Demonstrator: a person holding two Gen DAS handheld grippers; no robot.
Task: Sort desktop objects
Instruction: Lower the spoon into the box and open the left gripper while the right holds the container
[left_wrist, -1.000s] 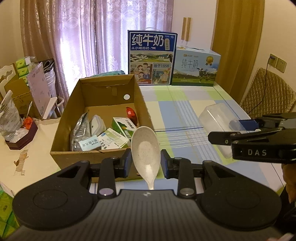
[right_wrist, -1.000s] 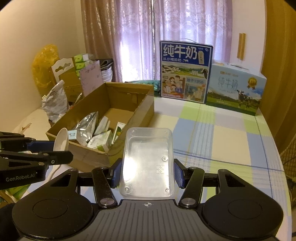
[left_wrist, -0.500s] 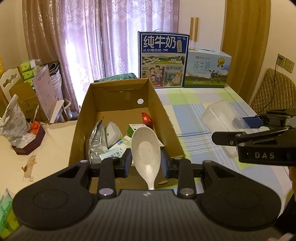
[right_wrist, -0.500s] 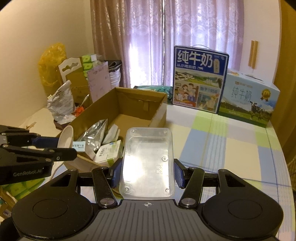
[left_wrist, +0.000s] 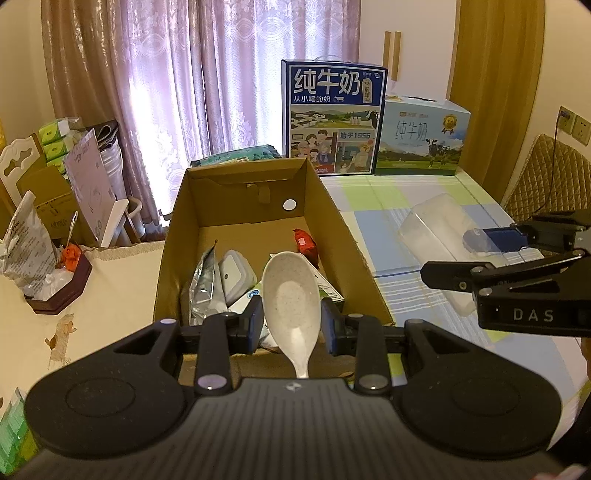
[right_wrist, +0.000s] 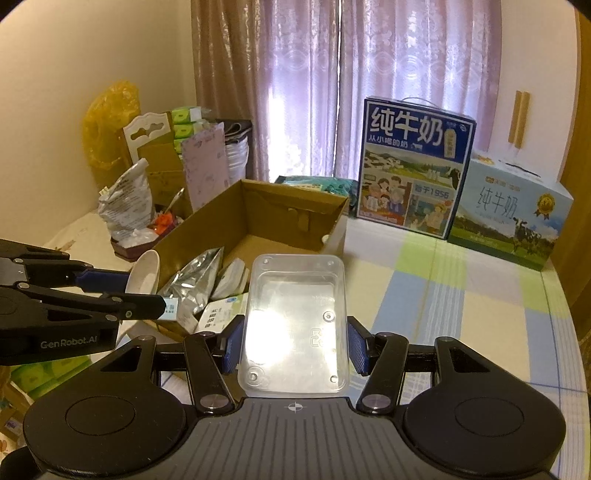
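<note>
1. Big open cardboard box sitting at the left edge of the checked tablecloth, already holding a silver foil pouch, a small grey-lidded tub, a red packet near its right wall and a few white-and-green cartons at the near end.
2. Behind the box, standing upright: dark blue milk case, with a pale green milk case just beside it on the right.
3. Clear plastic container hanging to the right of the box, above the tablecloth, long side pointing away from the camera. Wedged between the right gripper fingers, blue pads pressing both long walls near the back half, so fairly wide apart but clamped on it.
4. Speckled off-white spoon hanging over the near end of the box, just above the cartons, bowl facing up and pointing forward, handle running back toward the camera. Pinched by the left gripper, pads touching both sides of the bowl's rear part, gap only as wide as the bowl.
</note>
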